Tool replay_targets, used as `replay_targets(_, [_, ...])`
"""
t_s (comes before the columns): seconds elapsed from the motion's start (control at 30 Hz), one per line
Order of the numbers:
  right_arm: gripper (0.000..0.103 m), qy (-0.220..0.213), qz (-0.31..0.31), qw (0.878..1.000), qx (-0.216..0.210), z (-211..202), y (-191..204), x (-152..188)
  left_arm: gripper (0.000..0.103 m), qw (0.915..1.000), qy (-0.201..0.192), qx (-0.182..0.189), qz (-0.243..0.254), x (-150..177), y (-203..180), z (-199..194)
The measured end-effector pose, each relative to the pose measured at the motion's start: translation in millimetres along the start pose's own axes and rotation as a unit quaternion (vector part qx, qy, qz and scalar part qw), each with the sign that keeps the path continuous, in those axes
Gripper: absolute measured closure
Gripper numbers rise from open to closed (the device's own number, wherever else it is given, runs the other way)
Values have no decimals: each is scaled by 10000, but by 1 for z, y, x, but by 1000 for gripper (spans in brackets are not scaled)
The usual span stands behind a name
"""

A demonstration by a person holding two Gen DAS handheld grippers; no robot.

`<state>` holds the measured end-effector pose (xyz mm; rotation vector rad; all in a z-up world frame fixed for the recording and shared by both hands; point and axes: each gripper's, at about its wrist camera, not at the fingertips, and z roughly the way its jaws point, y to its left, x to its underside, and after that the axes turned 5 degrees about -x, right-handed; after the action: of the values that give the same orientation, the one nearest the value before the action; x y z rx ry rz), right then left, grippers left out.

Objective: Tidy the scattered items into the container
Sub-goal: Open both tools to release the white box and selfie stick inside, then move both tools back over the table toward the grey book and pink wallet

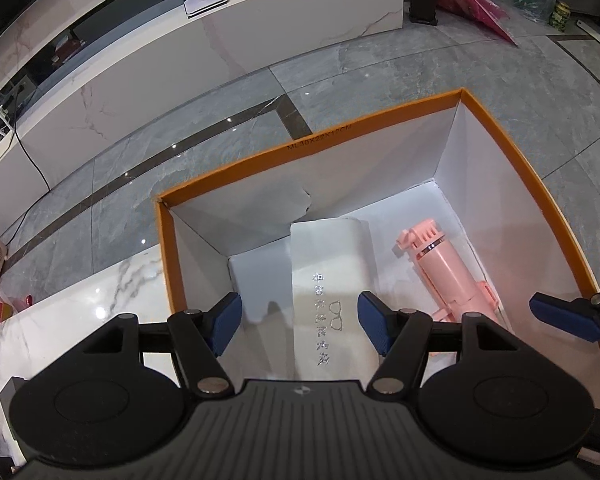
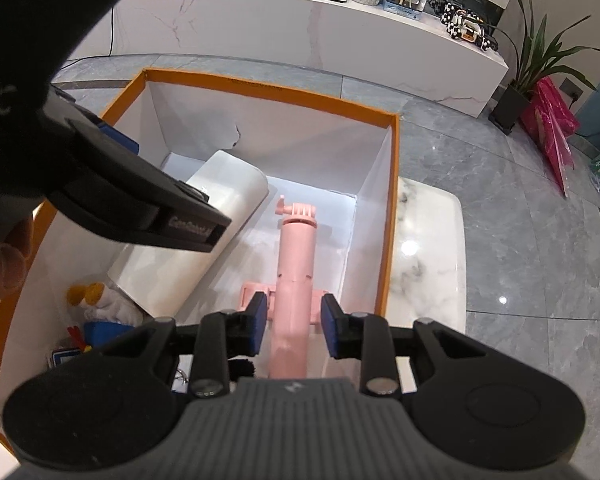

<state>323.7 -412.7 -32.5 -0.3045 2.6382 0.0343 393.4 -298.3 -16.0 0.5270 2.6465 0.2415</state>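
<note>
An orange-rimmed white box [image 1: 300, 148] stands on a marble table. In it lie a white glasses case [image 1: 332, 264] and a pink selfie stick [image 1: 452, 272]. My left gripper [image 1: 300, 320] hangs open over the near end of the case. Its right pad is at the case's edge and its left pad is clear of it. My right gripper [image 2: 294, 320] is shut on the pink selfie stick [image 2: 296, 252] near its handle, and the stick's far end points into the box [image 2: 268, 88]. One of its blue fingertips [image 1: 560, 316] shows at the box's right wall.
A plush toy [image 2: 96, 300] and small items lie in the box's near left corner. The left gripper's black frame [image 2: 140, 200] and a hand [image 2: 4, 260] cross the box's left side. The marble table [image 2: 428, 248] reaches right of the box. A white cabinet [image 2: 300, 28] stands beyond.
</note>
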Motion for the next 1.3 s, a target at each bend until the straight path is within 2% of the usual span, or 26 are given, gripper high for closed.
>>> replay_targets(0.5, [67, -117, -115, 9998, 62, -31, 12, 1, 27, 9998, -185, 88, 63, 6, 20, -36])
replay_targets(0.97, [65, -434, -347, 9982, 206, -88, 41, -5, 27, 9985, -543, -62, -96, 21, 73, -96])
replay_targets(1.3, [62, -649, -598, 9957, 279, -131, 73, -3, 26, 9969, -745, -163, -170, 47, 113, -133])
